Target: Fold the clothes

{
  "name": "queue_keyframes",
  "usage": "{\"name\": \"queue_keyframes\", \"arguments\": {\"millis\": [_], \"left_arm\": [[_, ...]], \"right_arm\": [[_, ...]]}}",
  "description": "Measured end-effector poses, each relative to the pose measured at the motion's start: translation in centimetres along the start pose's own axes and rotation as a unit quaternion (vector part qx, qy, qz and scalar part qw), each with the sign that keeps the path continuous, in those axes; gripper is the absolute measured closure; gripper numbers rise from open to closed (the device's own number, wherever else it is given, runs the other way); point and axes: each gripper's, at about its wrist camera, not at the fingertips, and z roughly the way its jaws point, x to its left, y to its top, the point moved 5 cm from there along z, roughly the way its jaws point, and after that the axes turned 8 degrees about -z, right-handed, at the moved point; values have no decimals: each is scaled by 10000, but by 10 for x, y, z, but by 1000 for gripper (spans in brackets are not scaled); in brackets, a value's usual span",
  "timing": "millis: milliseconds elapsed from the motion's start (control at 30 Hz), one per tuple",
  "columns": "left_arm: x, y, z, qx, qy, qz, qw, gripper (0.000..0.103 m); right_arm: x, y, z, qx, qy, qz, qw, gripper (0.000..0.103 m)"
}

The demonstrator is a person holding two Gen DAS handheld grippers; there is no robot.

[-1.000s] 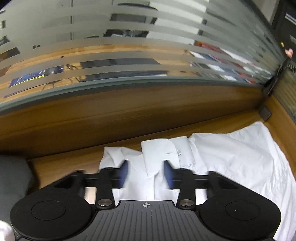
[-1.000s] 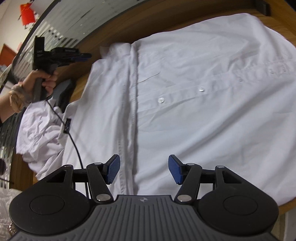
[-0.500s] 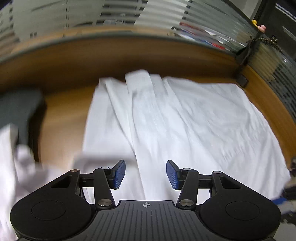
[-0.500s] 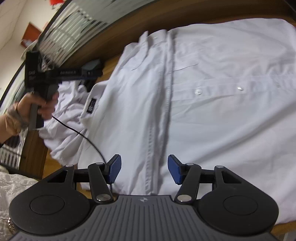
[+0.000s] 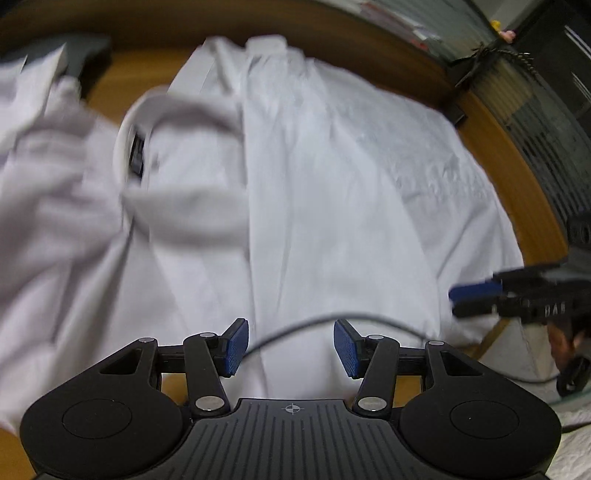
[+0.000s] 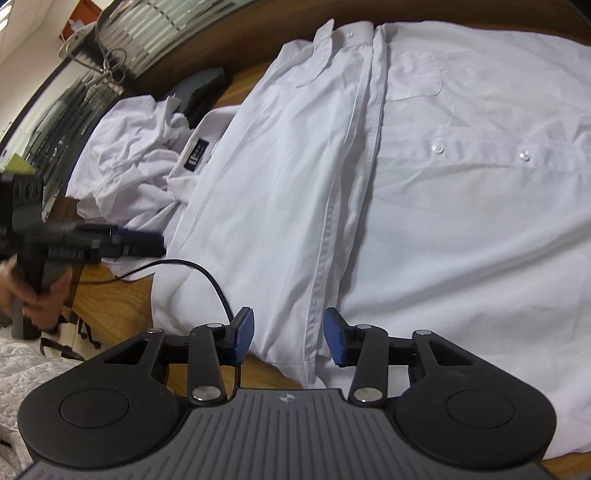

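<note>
A white button-up shirt point(image 6: 461, 206) lies flat across the wooden table, its buttoned placket point(image 6: 351, 184) running away from me and its collar with a black label point(image 6: 195, 155) at the left. In the left wrist view the same shirt point(image 5: 332, 192) is blurred, collar point(image 5: 177, 162) at upper left. My left gripper point(image 5: 291, 347) hovers open above the shirt's near part, nothing between its fingers. My right gripper point(image 6: 288, 339) stands open over the near hem by the placket. Each gripper shows in the other's view: the left gripper point(image 6: 147, 242) held by a hand point(image 6: 33, 291), the right gripper point(image 5: 469, 297).
A second crumpled white garment point(image 6: 129, 155) lies left of the collar, beside a dark grey object point(image 6: 199, 88). A black cable point(image 6: 207, 273) trails over the shirt's edge. A frosted glass partition point(image 6: 155, 22) backs the table point(image 6: 110, 295). White quilted cloth point(image 6: 22, 362) lies below its front edge.
My left gripper has swung down from facing the partition to hang over the shirt's near part. My right gripper shifted left toward the placket and hem. Both stayed open.
</note>
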Motion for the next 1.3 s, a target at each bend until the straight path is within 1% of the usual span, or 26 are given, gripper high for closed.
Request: {"name": "queue_keyframes", "arguments": {"millis": [100, 167, 267, 333, 433, 533, 667, 767, 833, 900, 933, 1033, 1133, 1200, 1300], "left_arm": [[5, -21, -1, 115, -74, -160, 9998, 48], [9, -32, -1, 179, -133, -272, 9994, 47], [15, -28, 1, 197, -254, -500, 9982, 44], [18, -28, 4, 265, -274, -633, 9973, 43], [15, -32, 1, 344, -333, -653, 9967, 43], [10, -38, -13, 349, -386, -592, 9969, 43], [12, -48, -38, 286, -507, -830, 9948, 43], [18, -57, -57, 253, -621, -1129, 9913, 39], [23, -64, -61, 164, -541, -1300, 9899, 39], [27, -68, -58, 70, -398, -1349, 9900, 39], [28, -69, -54, 60, -327, -1346, 9903, 39], [26, -60, -40, -34, -253, -1269, 9916, 41], [24, -48, -29, -169, -248, -1232, 9919, 48], [21, -38, -21, -247, -294, -1199, 9920, 49], [17, -28, -10, -286, -308, -1091, 9931, 50]], "right_arm": [[-4, 3, 6, 65, -21, 21, 10000, 55], [-8, 7, 9, 46, 57, 113, 9999, 55], [-16, 13, 14, -18, 264, 412, 9988, 62], [-23, 15, 19, -19, 333, 644, 9974, 63], [-30, 17, 23, -15, 440, 896, 9950, 64], [-34, 17, 25, -6, 552, 1074, 9927, 64], [-30, 13, 14, 86, 495, 870, 9949, 64], [-23, 4, -3, 159, 530, 647, 9964, 64], [-21, -4, -14, 231, 373, 410, 9982, 59], [-19, -11, -19, 264, 142, 199, 9994, 57], [-19, -13, -20, 244, 88, 146, 9996, 57], [-21, -10, -18, 19, 135, 208, 9997, 57], [-19, 3, -10, -256, 198, 252, 9992, 58], [-18, 14, -5, -405, 223, 273, 9986, 58], [-19, 27, 8, -464, 207, 331, 9982, 58]]}}
